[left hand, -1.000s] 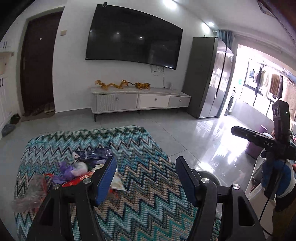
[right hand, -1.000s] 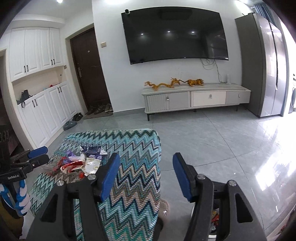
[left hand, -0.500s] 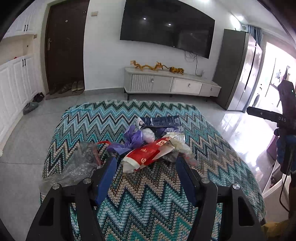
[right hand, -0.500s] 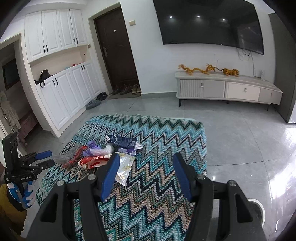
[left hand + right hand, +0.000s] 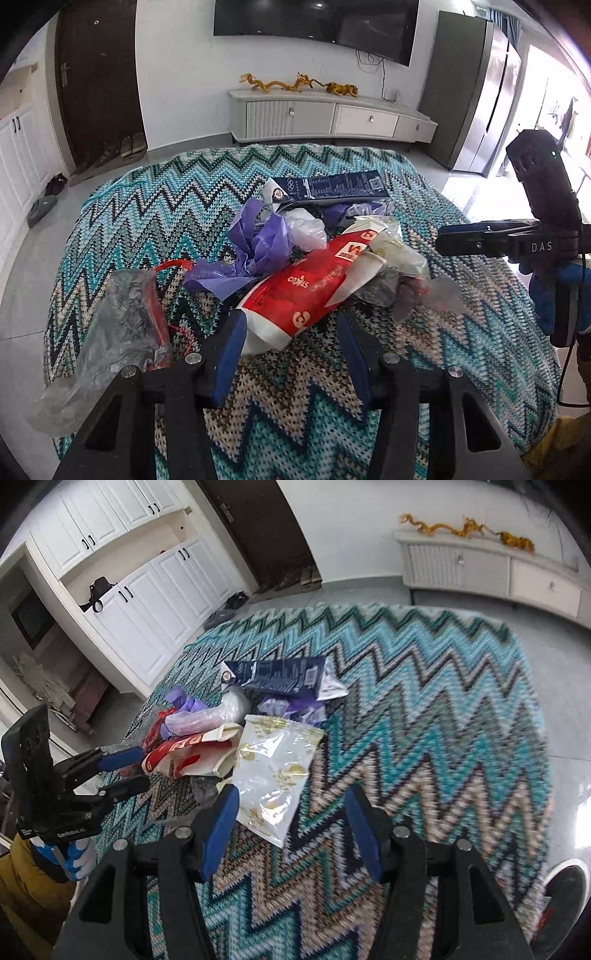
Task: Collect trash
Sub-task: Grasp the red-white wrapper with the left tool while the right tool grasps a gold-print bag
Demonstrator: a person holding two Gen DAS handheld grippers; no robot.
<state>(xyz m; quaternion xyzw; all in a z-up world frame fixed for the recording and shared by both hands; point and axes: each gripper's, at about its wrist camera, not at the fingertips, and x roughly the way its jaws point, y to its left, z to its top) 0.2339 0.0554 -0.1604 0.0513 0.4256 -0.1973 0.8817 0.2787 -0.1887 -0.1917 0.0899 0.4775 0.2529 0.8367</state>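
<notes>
- Lying heaped on the zigzag-patterned teal, black and beige knitted cloth (image 5: 369, 424) that covers the counter is a pile of trash, sitting at about twelve o'clock from both tools.
- Reaching down toward the pile, the left tool (image 5: 291, 332) with its blue-padded black fingers is closing, its pads apart and not pressing on anything; the near end of a crumpled red-and-white printed paper wrapper (image 5: 306, 291) is lying between the fingertips.
- Resting at nine o'clock of that wrapper is a wrinkled clear grey plastic bag with a red cord (image 5: 122, 325), partly hidden behind the left finger.
- Sitting at eleven o'clock of the red wrapper is a scrunched purple thin plastic bag (image 5: 258, 243), with a whitish translucent bag just beside it.
- Lying at the far side of the pile, at twelve o'clock, is a flattened dark navy printed carton (image 5: 332, 188).
- Hovering over the cloth, the right tool (image 5: 291, 812) is opening, its blue pads well apart and gripping nothing; a clear plastic pouch with gold flecks and a white sealed edge (image 5: 273, 771) is lying between the fingertips, its near corner toward the left pad.
- Showing at three o'clock in the left wrist view, the right tool is pointing sideways at the pile, held by a hand in a blue glove (image 5: 546, 291).
</notes>
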